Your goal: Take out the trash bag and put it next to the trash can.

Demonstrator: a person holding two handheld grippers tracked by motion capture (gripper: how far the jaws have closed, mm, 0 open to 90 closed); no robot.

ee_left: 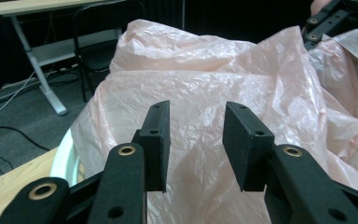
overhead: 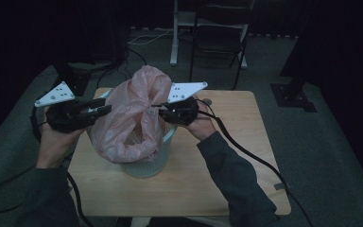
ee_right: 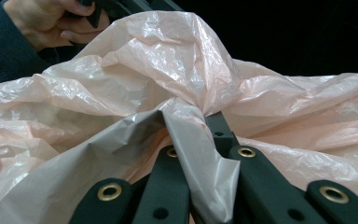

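Note:
A thin pink plastic bag lines a pale round bin on the wooden table, its top billowing above the rim. My left gripper is at the bag's left side, open. In the left gripper view its jaws stand apart just in front of the bag, with nothing pressed between them. My right gripper is at the bag's right edge. In the right gripper view it is shut on a bunched fold of the bag.
The bin's white rim shows beside the table corner. A dark folding chair and a white desk leg stand on the floor beyond the table. Cables trail from both grippers across the table and off its near edge.

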